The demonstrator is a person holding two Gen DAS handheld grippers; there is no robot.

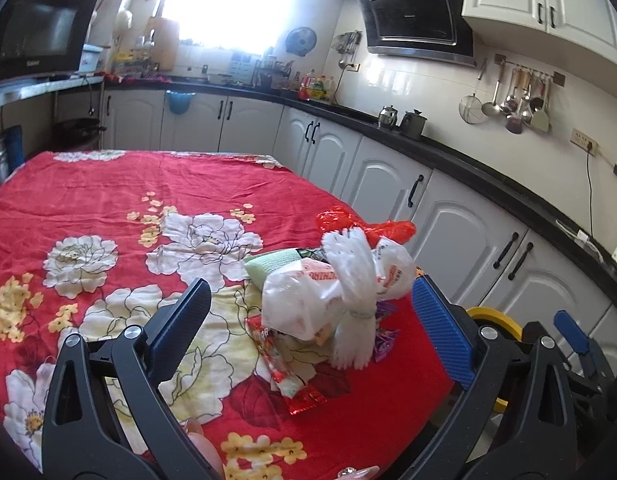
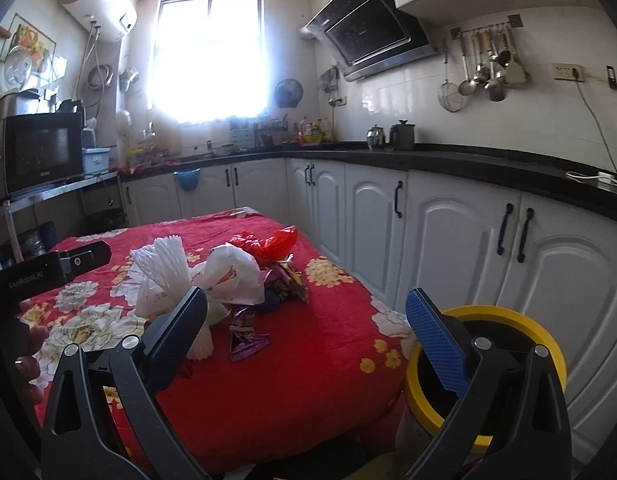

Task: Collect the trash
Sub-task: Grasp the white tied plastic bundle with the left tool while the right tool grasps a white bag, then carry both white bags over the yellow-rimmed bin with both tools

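Note:
A pile of trash lies on the table with the red floral cloth point(image 1: 108, 200): a white plastic bag point(image 1: 308, 300), a white foam fruit net point(image 1: 354, 280), a red plastic bag point(image 1: 360, 224), a red snack wrapper point(image 1: 284, 368) and a purple wrapper point(image 2: 246, 340). My left gripper point(image 1: 312, 320) is open and empty, jaws either side of the pile, just short of it. My right gripper point(image 2: 308, 332) is open and empty, over the table's near right corner. The pile also shows in the right wrist view point(image 2: 228, 276). A yellow-rimmed bin point(image 2: 508, 320) stands on the floor at the table's right.
White kitchen cabinets point(image 2: 448, 240) with a black countertop point(image 2: 488, 168) run along the right and back. The bin's rim also shows in the left wrist view point(image 1: 496, 320). The left gripper's body point(image 2: 48, 272) is at the left of the right wrist view. A microwave point(image 1: 36, 36) sits at far left.

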